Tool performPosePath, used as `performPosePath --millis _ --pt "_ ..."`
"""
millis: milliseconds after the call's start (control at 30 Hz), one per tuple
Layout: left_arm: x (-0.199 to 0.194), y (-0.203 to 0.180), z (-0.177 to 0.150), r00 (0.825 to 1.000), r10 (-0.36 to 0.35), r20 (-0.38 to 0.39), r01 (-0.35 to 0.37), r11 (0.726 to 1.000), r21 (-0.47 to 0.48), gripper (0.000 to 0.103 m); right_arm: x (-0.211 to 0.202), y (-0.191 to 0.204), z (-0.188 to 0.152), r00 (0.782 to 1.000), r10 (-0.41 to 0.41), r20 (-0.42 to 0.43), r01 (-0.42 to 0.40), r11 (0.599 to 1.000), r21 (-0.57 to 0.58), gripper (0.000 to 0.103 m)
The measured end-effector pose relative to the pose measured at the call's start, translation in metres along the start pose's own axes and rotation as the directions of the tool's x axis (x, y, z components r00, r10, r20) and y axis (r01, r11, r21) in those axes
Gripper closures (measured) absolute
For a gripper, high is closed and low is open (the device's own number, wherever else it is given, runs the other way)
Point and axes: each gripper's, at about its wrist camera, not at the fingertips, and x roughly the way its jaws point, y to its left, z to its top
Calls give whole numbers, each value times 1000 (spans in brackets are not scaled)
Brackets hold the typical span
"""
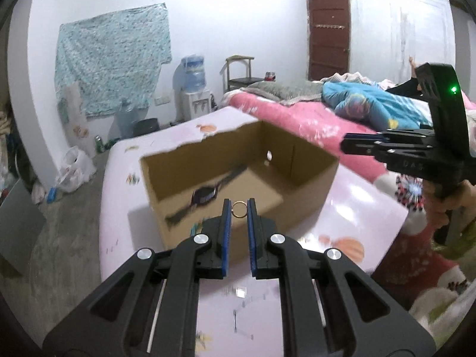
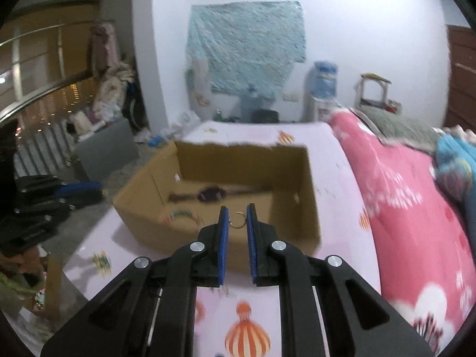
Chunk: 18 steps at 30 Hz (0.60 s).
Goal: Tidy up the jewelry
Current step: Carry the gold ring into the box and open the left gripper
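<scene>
A thin gold ring [image 1: 239, 217] stands pinched between the blue pads of my left gripper [image 1: 239, 205], above the near wall of an open cardboard box [image 1: 315, 172]. A dark wristwatch [image 1: 205, 195] lies on the box floor. In the right wrist view my right gripper [image 2: 238, 209] is shut on a second gold ring [image 2: 238, 227] over the same box [image 2: 238, 160], with the watch [image 2: 209, 195] and a small greenish piece [image 2: 181, 215] inside. The right gripper [image 1: 346, 145] also shows at the right of the left wrist view. A blue pad of the left gripper [image 2: 86, 189] shows at the left of the right wrist view.
The box sits on a table with a pink balloon-print cloth [image 1: 357, 196]. A bed with a pink blanket [image 2: 401, 208] runs along the right. A small clear cube [image 1: 240, 292] lies on the cloth near me. A water dispenser [image 1: 193, 89], a chair and floor clutter stand behind.
</scene>
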Motion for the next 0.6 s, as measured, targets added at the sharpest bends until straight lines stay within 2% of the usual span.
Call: performPosePath --millis 100,167,300,400,467,600 --pt "29 5 22 999 -39 -25 38 999 -12 93 34 -4 24 998 43 -39 -43 999 -1 91" --pt "65 14 35 994 -62 -94 57 997 -56 93 60 -9 35 993 77 -91 -75 997 24 91" --pt "133 33 45 968 -61 -244 31 992 -125 93 126 -19 46 960 109 -259 -88 992 90 91" --pt "162 45 43 948 -63 -312 9 985 -170 93 170 -33 44 918 127 -376 -71 985 158 91" --pt "179 51 42 934 -59 -352 -12 981 -194 93 184 -35 39 903 123 -412 -59 984 166 91" --pt "197 58 32 911 -58 -409 -45 970 -237 93 194 -32 35 900 82 -429 -21 989 144 90"
